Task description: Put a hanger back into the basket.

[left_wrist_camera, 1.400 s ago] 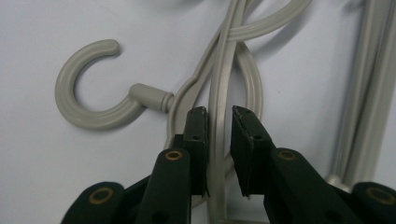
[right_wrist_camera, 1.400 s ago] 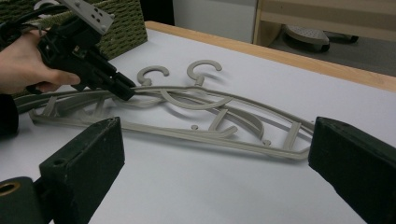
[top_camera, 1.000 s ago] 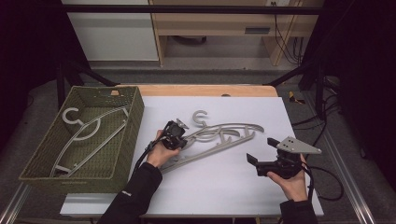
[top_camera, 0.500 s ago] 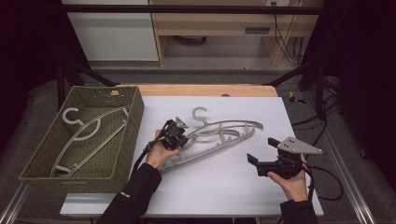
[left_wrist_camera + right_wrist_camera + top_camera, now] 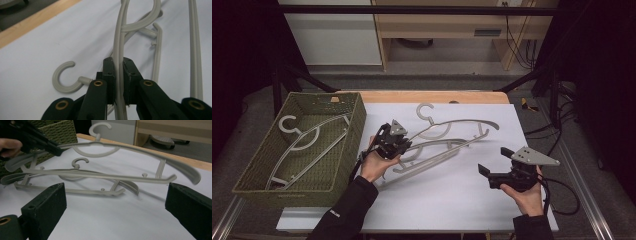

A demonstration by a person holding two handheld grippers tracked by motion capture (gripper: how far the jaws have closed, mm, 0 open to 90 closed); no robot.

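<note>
My left tongs [image 5: 118, 75] pinch the top hanger [image 5: 457, 125]; right tongs [image 5: 492, 175] spread; next, probably, into the basket [image 5: 262, 175] at the desk's left edge.

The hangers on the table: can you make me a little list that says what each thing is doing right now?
left gripper: shut on the lifted hanger's arm
lifted hanger: grey, raised off the white table top
second hanger: grey, lying flat on the table top
right gripper: open, holding nothing, to the right of the hangers
basket: green, woven, at the table's left end
hanger in basket: lying inside, untouched
table top: white
</note>
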